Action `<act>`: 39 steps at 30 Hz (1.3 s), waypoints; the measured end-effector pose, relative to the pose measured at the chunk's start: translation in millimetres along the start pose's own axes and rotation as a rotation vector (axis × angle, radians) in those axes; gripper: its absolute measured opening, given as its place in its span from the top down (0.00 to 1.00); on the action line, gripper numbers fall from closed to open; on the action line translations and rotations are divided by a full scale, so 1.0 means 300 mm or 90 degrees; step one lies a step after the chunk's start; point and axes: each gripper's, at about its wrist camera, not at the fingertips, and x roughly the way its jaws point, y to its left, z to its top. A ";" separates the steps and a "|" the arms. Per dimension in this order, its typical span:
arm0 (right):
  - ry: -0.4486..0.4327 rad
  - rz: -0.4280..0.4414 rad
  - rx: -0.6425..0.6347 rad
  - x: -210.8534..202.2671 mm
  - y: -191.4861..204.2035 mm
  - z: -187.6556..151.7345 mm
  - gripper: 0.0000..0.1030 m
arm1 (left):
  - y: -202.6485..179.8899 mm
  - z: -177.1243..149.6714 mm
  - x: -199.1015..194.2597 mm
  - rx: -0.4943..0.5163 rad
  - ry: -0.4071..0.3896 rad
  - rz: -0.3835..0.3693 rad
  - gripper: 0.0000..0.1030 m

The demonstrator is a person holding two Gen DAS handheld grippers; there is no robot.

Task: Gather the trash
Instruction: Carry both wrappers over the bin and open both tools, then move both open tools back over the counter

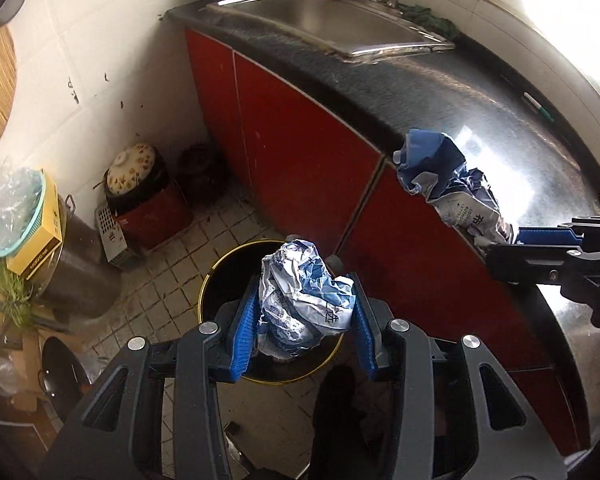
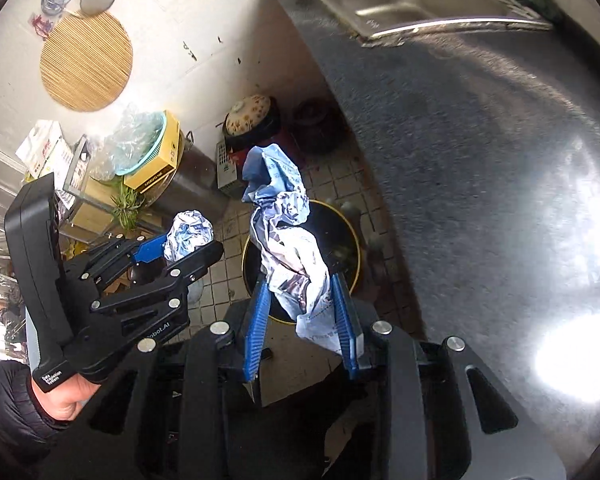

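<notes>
The left gripper [image 1: 304, 312] clamps a crumpled wrapper [image 1: 300, 300] between part-closed jaws, right above the yellow-rimmed bin [image 1: 220, 280] on the floor. The right gripper [image 2: 300, 308] pinches a longer blue-and-white wrapper [image 2: 288, 240] (its end sticking up), also poised over the bin for dropping

The crumpled blue-and-white glossy plastic wrappers [image 1: 306, 304] [image 2: 292, 252] looked creased and shiny. The dark speckled stone countertop [image 1: 440, 92] gleamed, polished. The steel sink [image 1: 332, 24] appeared brushed, the red cabinet doors [image 1: 300, 152] smooth, the round woven bamboo mat [image 2: 86, 62] ribbed and matt.
</notes>
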 end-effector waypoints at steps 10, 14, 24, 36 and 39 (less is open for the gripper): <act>0.080 -0.018 -0.031 0.312 0.093 0.149 0.67 | 0.163 -0.015 0.209 -0.053 0.030 -0.034 0.54; 0.095 -0.019 -0.028 0.361 0.101 0.182 0.36 | 0.182 -0.018 0.233 -0.060 0.031 -0.041 0.23; 0.090 -0.013 -0.047 0.283 0.080 0.191 0.30 | 0.167 -0.020 0.199 -0.048 0.040 0.003 0.18; -0.111 -0.148 0.022 -0.378 -0.179 -0.054 0.22 | -0.344 0.138 -0.085 0.163 -0.046 -0.034 0.11; -0.157 -0.208 0.095 -0.560 -0.308 -0.191 0.21 | -0.568 0.165 -0.130 0.226 -0.056 -0.103 0.11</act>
